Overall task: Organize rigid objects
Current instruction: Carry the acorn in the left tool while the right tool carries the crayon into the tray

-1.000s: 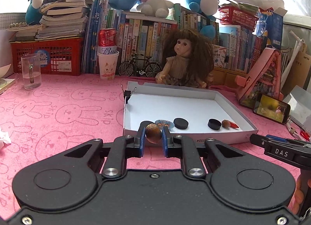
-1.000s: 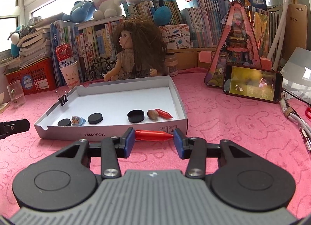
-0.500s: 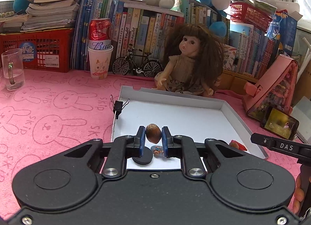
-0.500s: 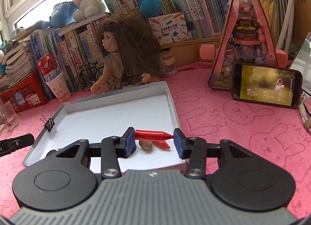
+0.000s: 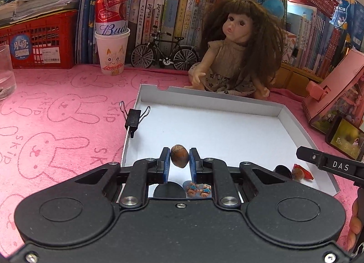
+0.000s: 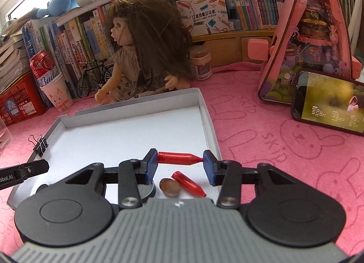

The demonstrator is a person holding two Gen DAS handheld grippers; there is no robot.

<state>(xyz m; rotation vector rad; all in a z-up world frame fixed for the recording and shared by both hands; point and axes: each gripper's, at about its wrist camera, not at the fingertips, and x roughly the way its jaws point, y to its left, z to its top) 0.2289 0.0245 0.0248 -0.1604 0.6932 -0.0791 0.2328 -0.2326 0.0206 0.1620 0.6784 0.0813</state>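
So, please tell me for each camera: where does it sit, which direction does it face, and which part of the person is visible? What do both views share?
Left wrist: on the left gripper, facing forward and down over the white tray; it holds a nut; fingers show at right.
Right wrist: on the right gripper, looking over the same tray; it holds a red crayon-like piece; no hand visible.
Shared: tray, doll, binder clip.
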